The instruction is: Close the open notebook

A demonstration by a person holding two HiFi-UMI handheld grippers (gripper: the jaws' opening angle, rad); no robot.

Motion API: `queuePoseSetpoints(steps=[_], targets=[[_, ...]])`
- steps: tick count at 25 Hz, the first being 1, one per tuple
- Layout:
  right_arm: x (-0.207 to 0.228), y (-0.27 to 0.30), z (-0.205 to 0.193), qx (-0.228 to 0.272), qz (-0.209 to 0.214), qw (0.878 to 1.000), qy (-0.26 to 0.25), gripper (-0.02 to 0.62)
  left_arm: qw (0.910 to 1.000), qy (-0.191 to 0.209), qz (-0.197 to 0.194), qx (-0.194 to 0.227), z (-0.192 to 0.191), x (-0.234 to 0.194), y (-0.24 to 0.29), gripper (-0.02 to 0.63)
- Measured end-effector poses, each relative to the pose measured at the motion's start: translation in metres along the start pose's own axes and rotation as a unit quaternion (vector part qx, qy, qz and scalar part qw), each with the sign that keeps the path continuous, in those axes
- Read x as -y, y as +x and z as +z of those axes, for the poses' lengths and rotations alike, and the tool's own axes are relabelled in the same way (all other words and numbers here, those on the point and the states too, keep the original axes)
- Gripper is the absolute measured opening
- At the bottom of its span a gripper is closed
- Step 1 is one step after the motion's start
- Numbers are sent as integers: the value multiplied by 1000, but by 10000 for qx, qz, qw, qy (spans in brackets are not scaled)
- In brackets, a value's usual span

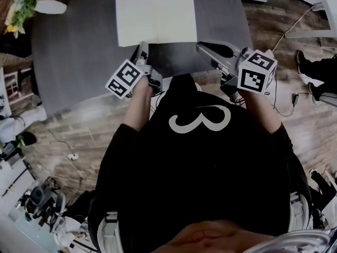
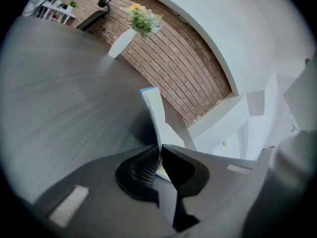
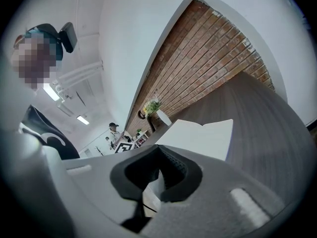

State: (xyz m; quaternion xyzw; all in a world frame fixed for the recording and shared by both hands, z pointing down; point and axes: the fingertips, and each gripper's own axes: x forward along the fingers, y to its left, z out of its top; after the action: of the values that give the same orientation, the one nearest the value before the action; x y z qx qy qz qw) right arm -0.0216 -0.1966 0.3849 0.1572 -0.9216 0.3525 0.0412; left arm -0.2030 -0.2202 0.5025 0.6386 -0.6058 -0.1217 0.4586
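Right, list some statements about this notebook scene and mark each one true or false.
1. The notebook lies open on a dark grey table. True.
2. The left tool is open and empty. False: its jaws are shut on a thin edge of the notebook.
3. A white vase with flowers stands at the table's far left corner. True.
4. The open pages are filled with writing. False: they look blank.
5. The wall beyond the table is green tile. False: it is a brick wall.
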Motion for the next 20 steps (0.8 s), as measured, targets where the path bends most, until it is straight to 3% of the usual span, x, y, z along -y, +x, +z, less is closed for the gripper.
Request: queuePoseSetpoints(steps=[6, 9, 13, 20], targets=[[-9, -20, -13, 65, 14, 10000, -52, 2, 9904, 1358, 39, -239, -22, 22, -5, 37], [-9, -34, -18, 118, 14, 9999, -70, 2, 9776, 2083, 142, -275, -27, 36, -6, 37], [-10, -36, -18, 198, 12, 9998, -63, 2, 9610, 2716, 268, -453, -27, 41, -3, 37], [-11, -46, -19, 299, -46, 9995, -22, 2, 9135, 3963, 465, -798, -40, 53, 3, 44]])
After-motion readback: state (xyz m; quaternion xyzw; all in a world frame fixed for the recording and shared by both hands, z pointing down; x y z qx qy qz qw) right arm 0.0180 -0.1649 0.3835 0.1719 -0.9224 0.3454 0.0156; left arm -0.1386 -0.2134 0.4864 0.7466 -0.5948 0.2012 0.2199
